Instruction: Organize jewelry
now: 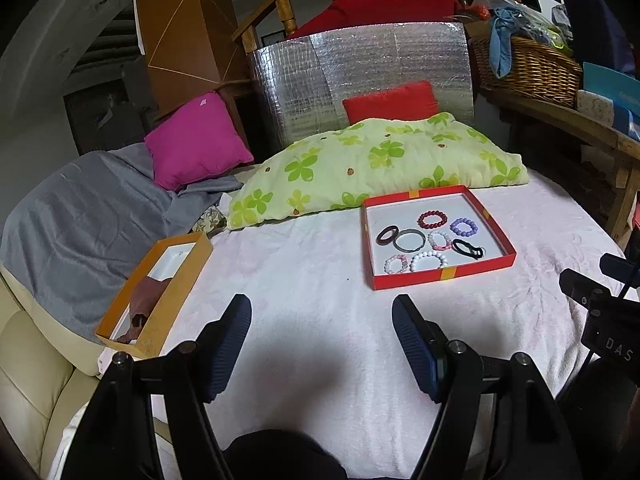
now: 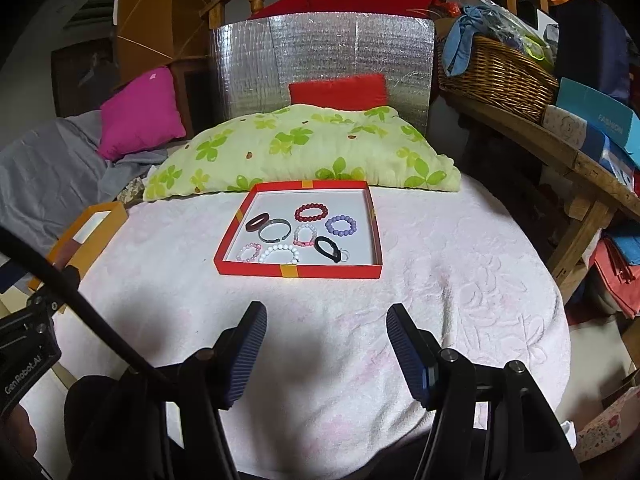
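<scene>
A shallow red box [image 1: 500, 258] [image 2: 298, 271] lies on the pale pink blanket and holds several bracelets: a dark red bead one [image 2: 311, 212], a purple bead one [image 2: 340, 225], a white bead one [image 2: 278, 254], a grey bangle [image 2: 274, 229] and a black band [image 2: 327, 249]. An orange box [image 1: 182, 280] [image 2: 90, 254] with a brown cloth inside sits to the left. My left gripper [image 1: 322, 316] hovers open over bare blanket, nothing between its fingers. My right gripper [image 2: 326, 322] is also open and empty, short of the red box.
A green-flowered pillow [image 1: 380, 160] lies right behind the red box, with red and magenta cushions and a silver foil panel [image 1: 360, 72] farther back. A wicker basket [image 2: 496, 76] and boxes crowd a wooden shelf on the right. A grey blanket [image 1: 80, 216] covers the left.
</scene>
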`<state>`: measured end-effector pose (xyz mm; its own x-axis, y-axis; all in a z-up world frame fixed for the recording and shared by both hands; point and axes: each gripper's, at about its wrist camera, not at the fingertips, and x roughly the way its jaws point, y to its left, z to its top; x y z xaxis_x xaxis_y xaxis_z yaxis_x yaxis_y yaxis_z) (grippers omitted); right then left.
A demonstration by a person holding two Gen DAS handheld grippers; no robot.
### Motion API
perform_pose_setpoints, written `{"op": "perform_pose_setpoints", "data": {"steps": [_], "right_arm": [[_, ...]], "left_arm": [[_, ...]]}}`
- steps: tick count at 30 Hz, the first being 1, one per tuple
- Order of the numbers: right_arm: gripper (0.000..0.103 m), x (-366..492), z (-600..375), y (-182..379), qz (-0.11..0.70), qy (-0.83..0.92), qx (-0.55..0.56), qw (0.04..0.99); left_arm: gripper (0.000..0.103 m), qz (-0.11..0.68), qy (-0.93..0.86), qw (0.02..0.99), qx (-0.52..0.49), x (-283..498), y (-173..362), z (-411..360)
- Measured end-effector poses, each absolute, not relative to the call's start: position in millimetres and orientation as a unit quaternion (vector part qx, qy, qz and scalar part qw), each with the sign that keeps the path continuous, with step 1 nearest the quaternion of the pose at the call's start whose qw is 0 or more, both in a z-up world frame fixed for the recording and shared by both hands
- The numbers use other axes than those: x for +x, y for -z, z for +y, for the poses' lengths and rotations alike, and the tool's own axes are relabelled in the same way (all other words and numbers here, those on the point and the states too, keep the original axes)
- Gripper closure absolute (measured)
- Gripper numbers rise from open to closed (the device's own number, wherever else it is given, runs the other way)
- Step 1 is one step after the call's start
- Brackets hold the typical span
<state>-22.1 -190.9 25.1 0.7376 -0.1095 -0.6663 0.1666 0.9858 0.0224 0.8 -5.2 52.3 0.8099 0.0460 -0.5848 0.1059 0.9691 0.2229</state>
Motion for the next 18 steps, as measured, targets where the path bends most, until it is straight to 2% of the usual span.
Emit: {"op": "perform_pose_setpoints", "data": {"steps": [18], "right_arm": [[0.037, -17.9, -187.9, -20.6, 0.359, 0.073, 0.044, 0.929]], "left_arm": [[0.029, 0.316, 0.018, 0.94, 0.126, 3.3, -45.9, -5.4]]}}
